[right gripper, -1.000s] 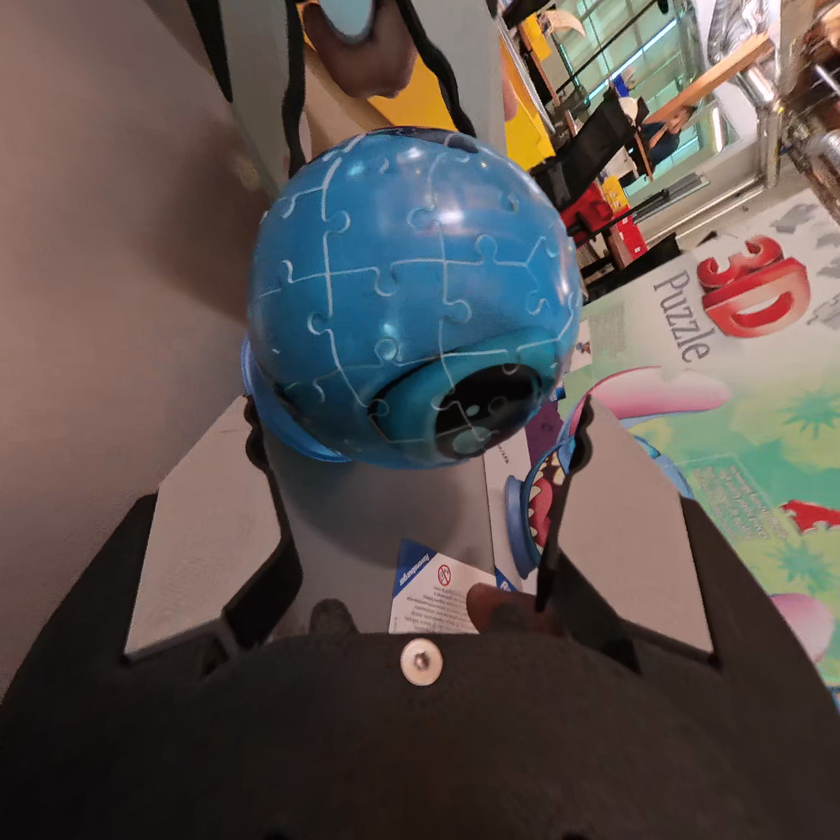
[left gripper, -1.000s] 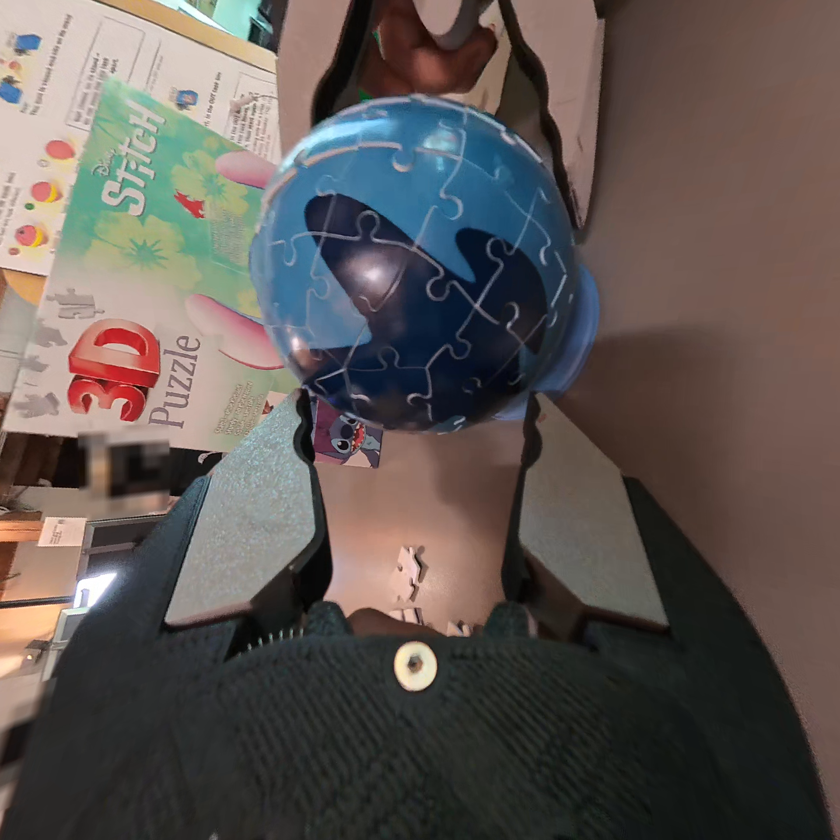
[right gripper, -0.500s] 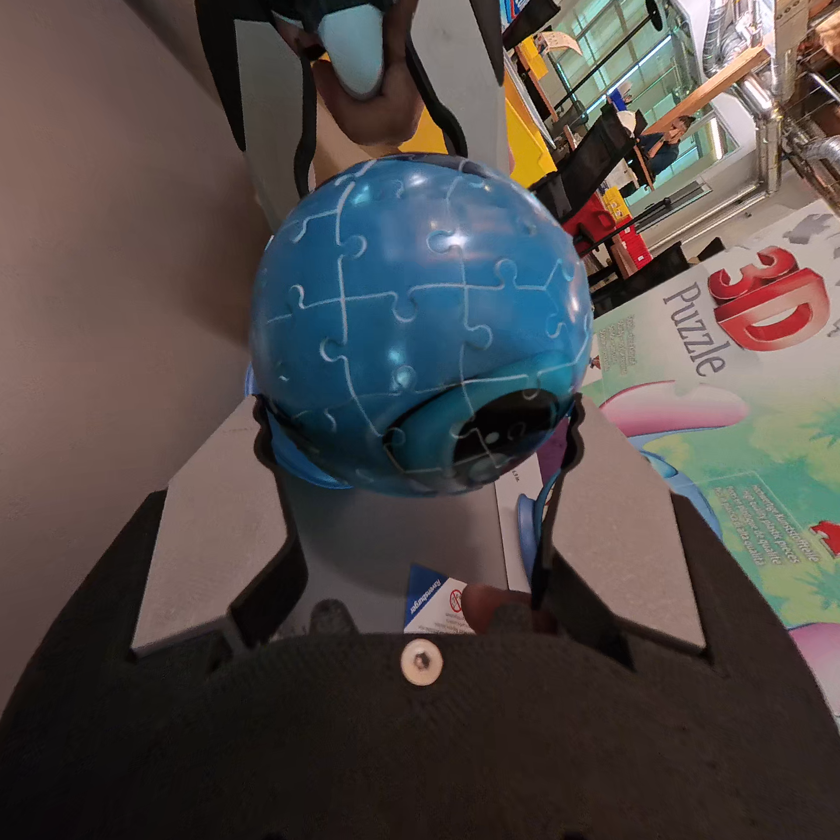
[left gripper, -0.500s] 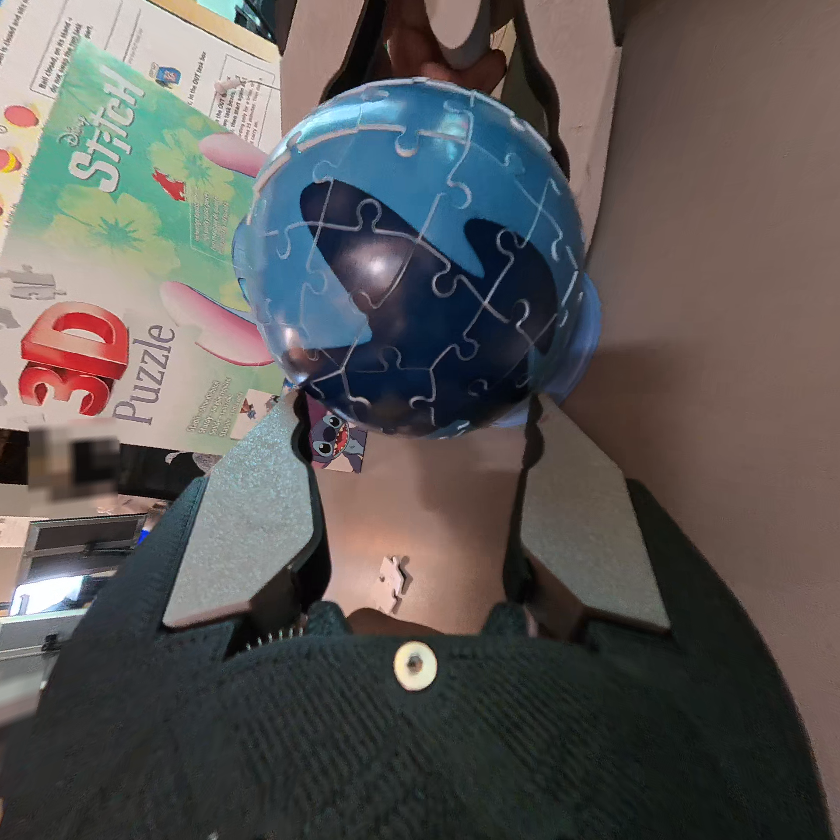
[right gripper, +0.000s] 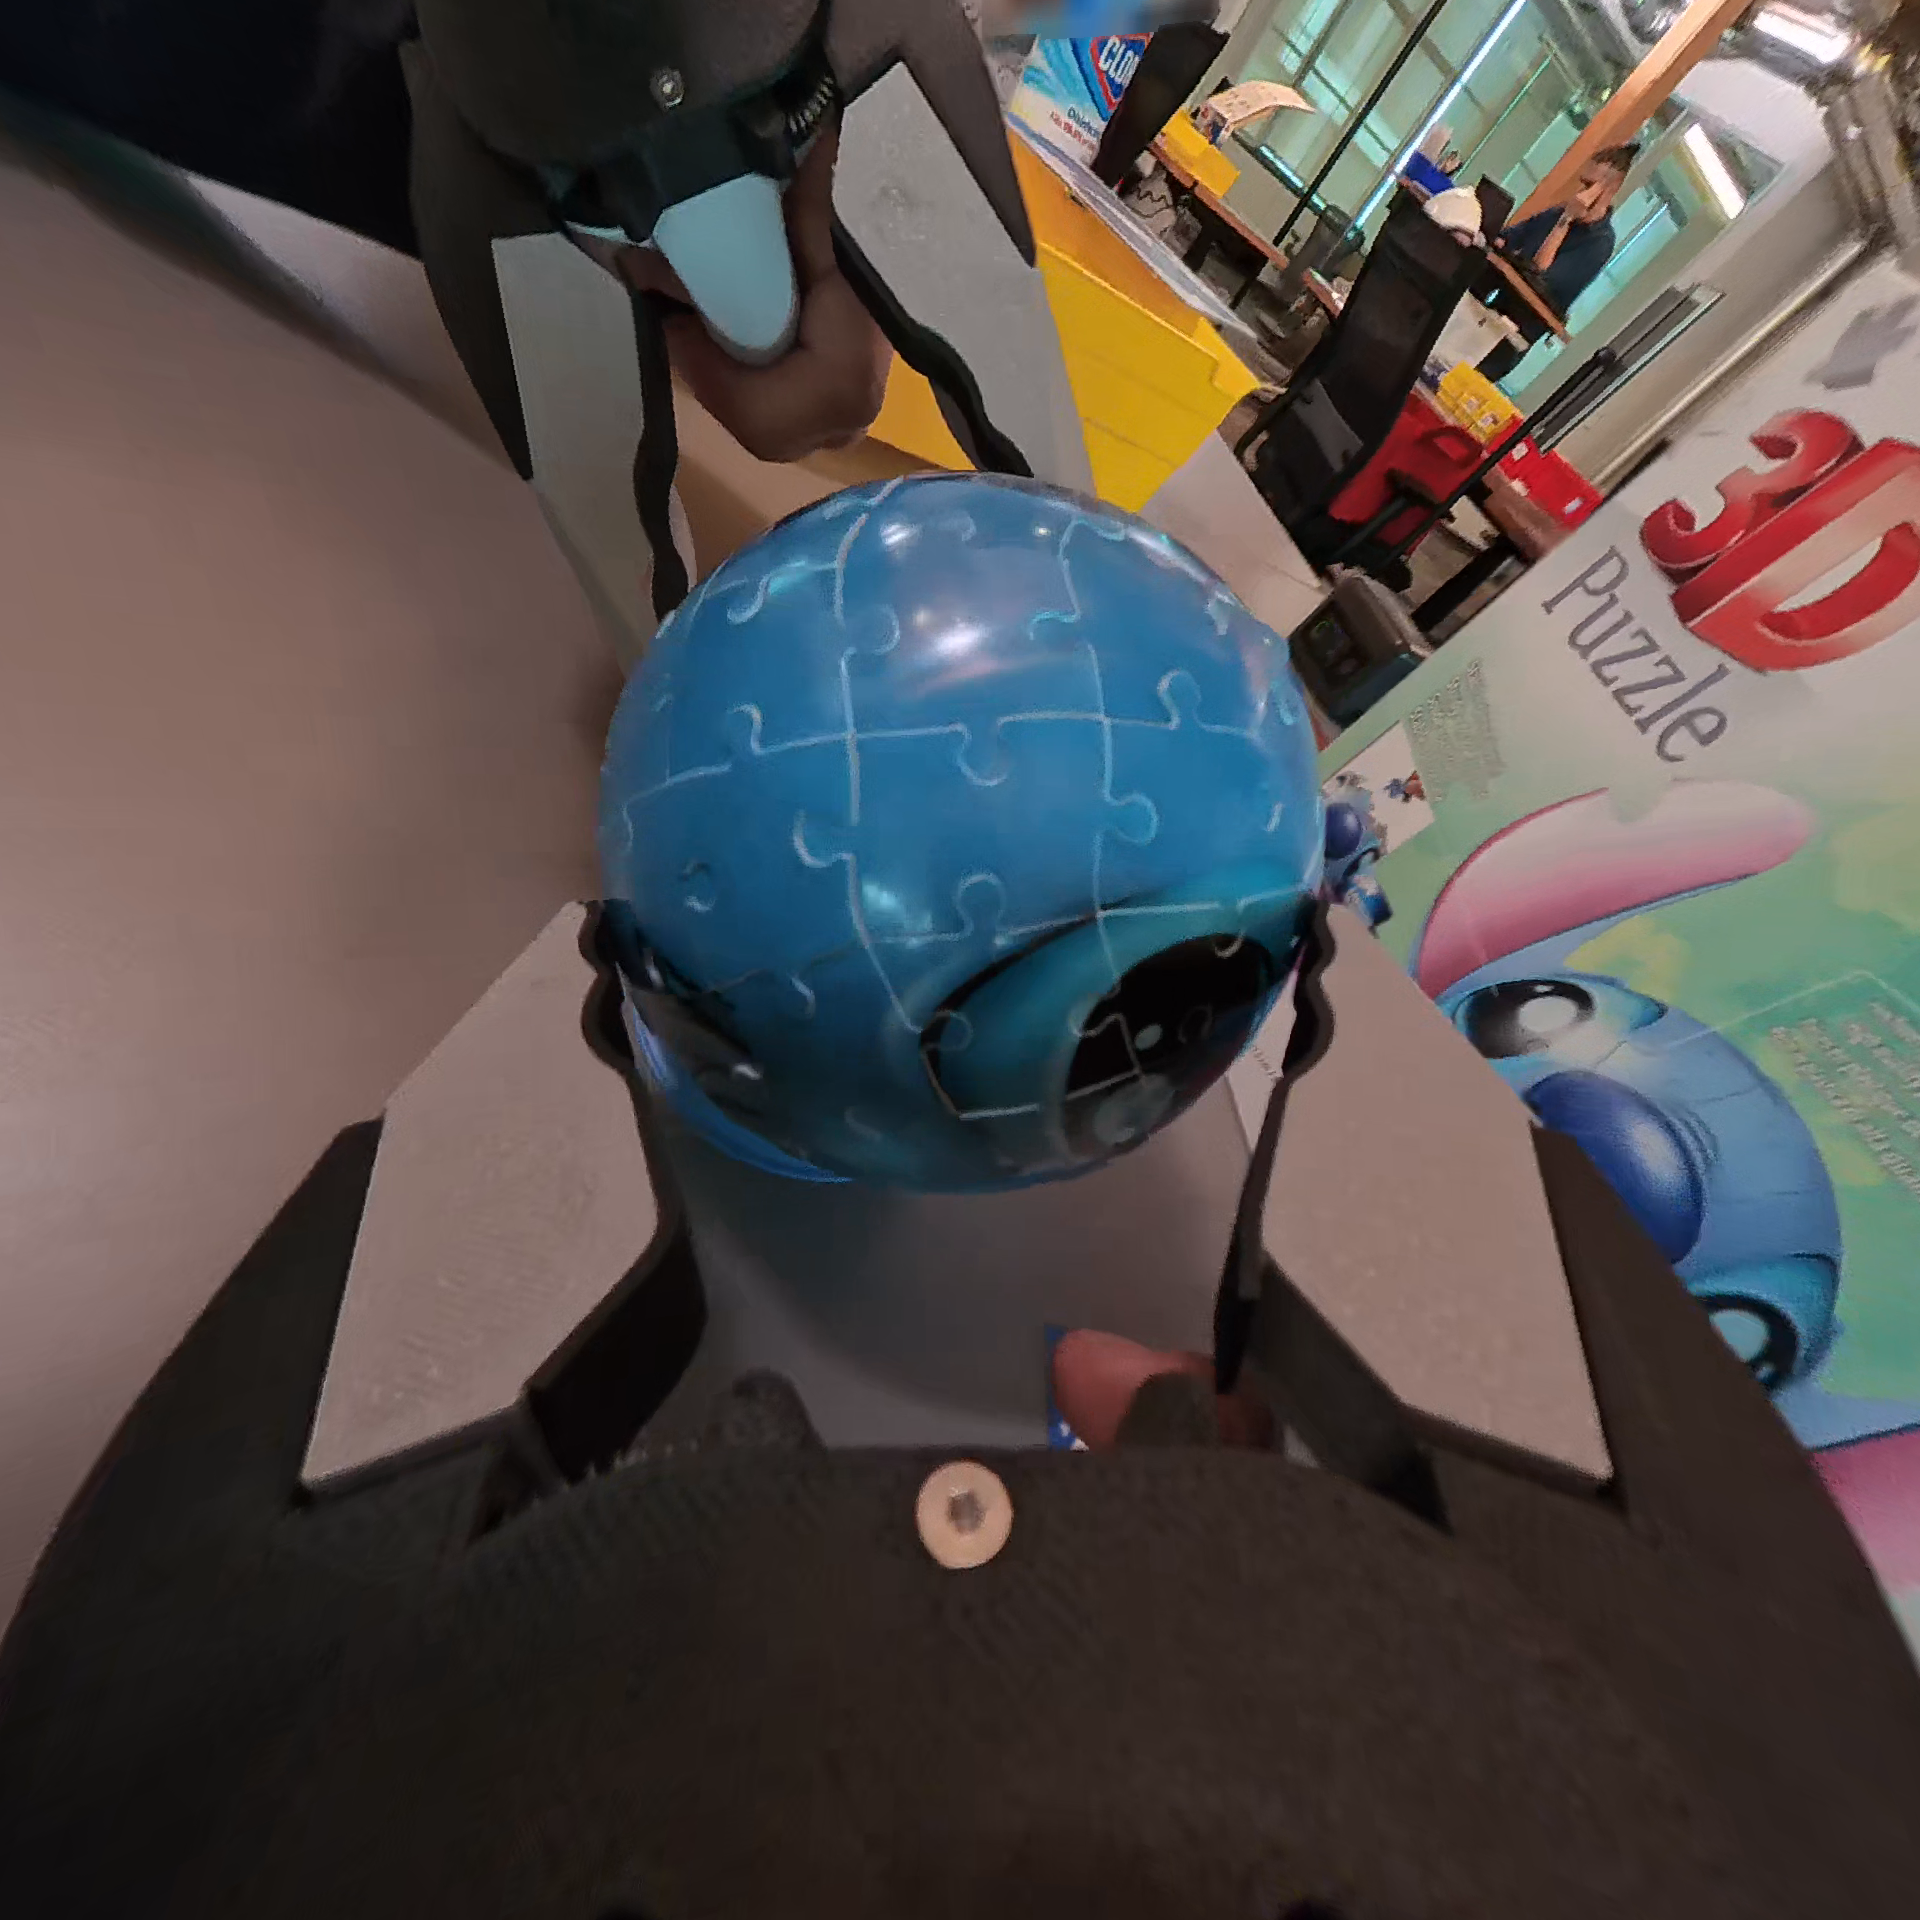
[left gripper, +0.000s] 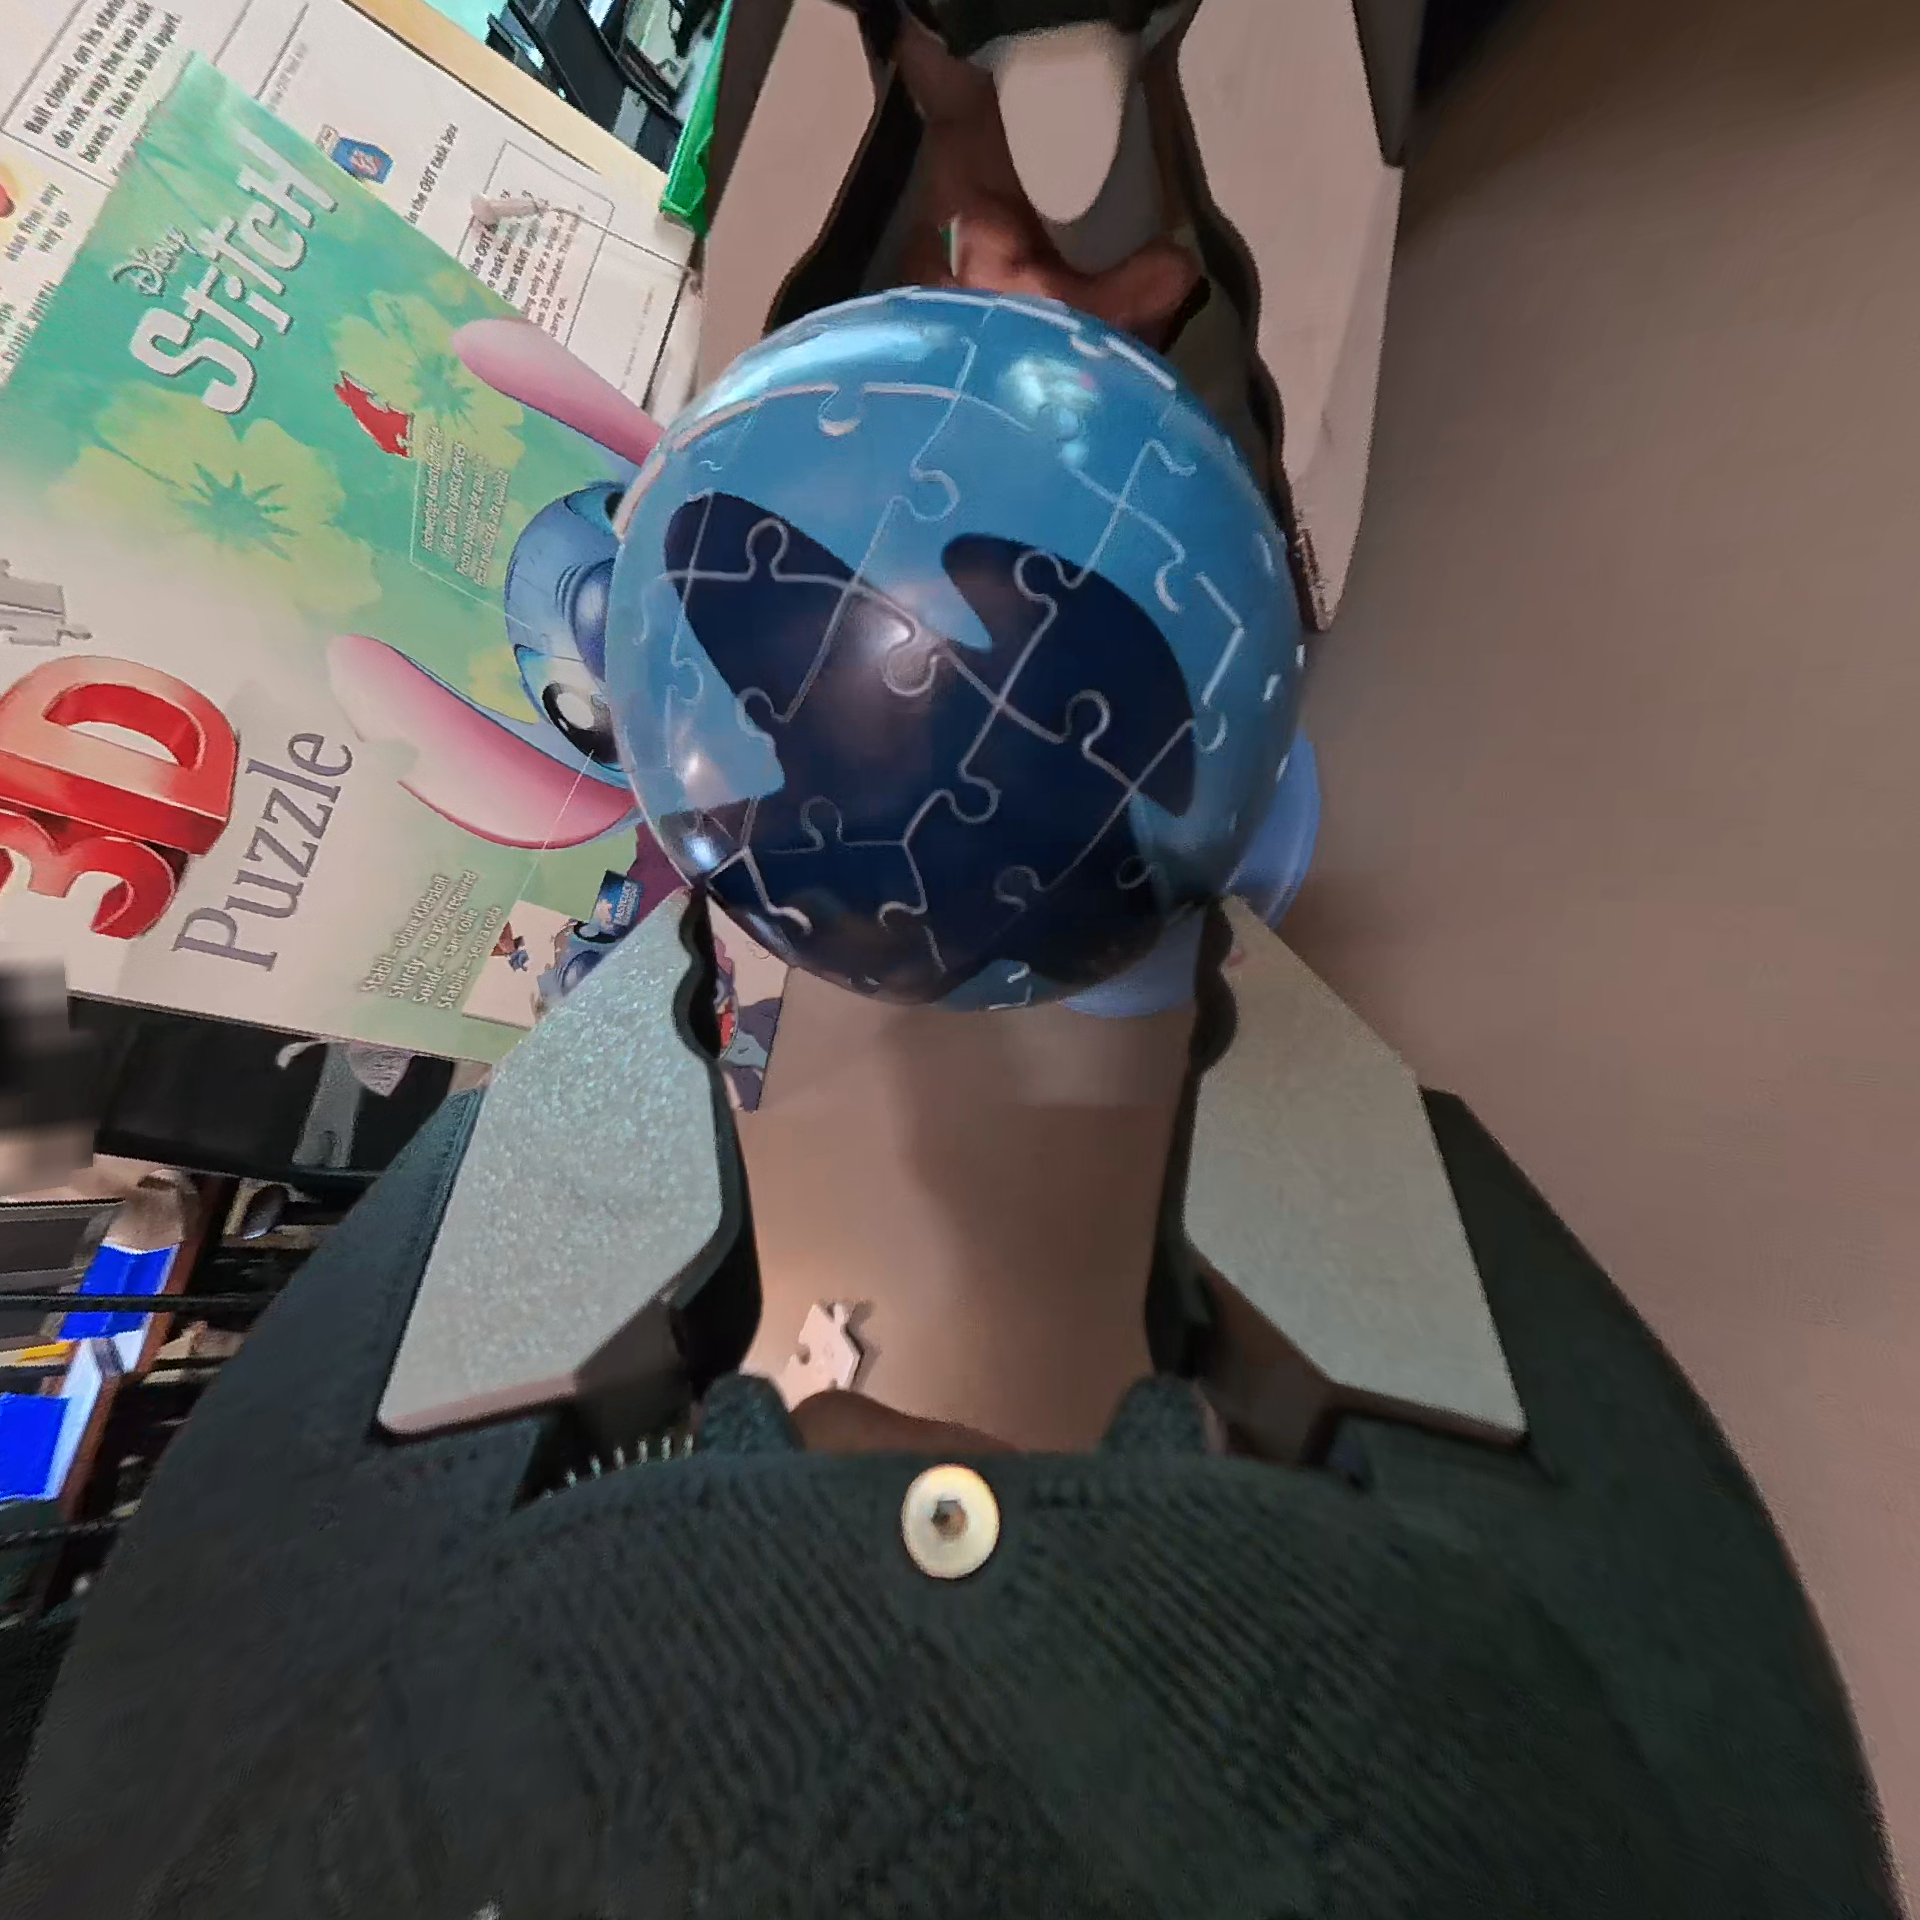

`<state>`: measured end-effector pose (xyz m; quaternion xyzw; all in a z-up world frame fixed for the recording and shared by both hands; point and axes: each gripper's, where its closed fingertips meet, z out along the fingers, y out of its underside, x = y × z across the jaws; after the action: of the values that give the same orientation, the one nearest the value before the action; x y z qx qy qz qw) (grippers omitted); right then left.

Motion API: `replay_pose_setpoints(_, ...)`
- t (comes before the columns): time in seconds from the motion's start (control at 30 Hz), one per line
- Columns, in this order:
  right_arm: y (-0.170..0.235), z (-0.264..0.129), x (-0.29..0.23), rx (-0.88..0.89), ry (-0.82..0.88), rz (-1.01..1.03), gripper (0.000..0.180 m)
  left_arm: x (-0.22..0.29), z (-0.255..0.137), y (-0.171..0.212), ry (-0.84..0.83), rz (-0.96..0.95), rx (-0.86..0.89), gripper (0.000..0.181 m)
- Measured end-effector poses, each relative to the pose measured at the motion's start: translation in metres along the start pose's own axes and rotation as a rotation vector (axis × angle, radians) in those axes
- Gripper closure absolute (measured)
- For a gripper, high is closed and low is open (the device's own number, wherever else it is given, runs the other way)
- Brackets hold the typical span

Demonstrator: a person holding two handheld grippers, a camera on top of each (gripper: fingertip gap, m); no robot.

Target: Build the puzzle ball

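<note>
The blue puzzle ball (left gripper: 956,644) with a dark patch is held up between my two grippers. My left gripper (left gripper: 951,925) is shut on its near lower part, fingertips touching both sides. A light-blue stand ring (left gripper: 1283,821) clings to the ball's right side. In the right wrist view the ball (right gripper: 956,831) shows a dark eye, and my right gripper (right gripper: 956,966) is shut on it, fingertips pressing both flanks. The left gripper (right gripper: 821,488) shows beyond the ball, and the right gripper (left gripper: 1039,312) shows beyond it in the left wrist view.
The colourful puzzle box (left gripper: 260,540) lies to the left of the ball, also in the right wrist view (right gripper: 1662,935). A loose white puzzle piece (left gripper: 826,1345) lies on the grey-brown table (left gripper: 1662,935). A yellow bin (right gripper: 1122,343) and a seated person (right gripper: 1579,208) are far behind. The loose white puzzle piece (left gripper: 826,1345) is about 15 centimetres from my left fingertips.
The right gripper has moved in around the ball, and its fingertips now touch both sides. The ball has stayed in the left gripper while the box behind it shifted.
</note>
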<state>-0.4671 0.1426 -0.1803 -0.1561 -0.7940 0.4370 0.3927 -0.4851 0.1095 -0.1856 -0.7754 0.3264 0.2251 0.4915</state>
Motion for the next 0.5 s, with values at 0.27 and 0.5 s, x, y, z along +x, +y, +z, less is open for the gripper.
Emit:
replay_pose_setpoints(0.27,-0.004,-0.003,0.007,0.064,-0.065,0.261,0.053,-0.004,0.001,-0.009,0.054,-0.082,0.032,0.09)
replay_pose_setpoints(0.5,-0.003,-0.004,0.019,0.111,-0.093,0.458,0.052,-0.013,0.004,-0.019,0.057,-0.106,0.052,0.093)
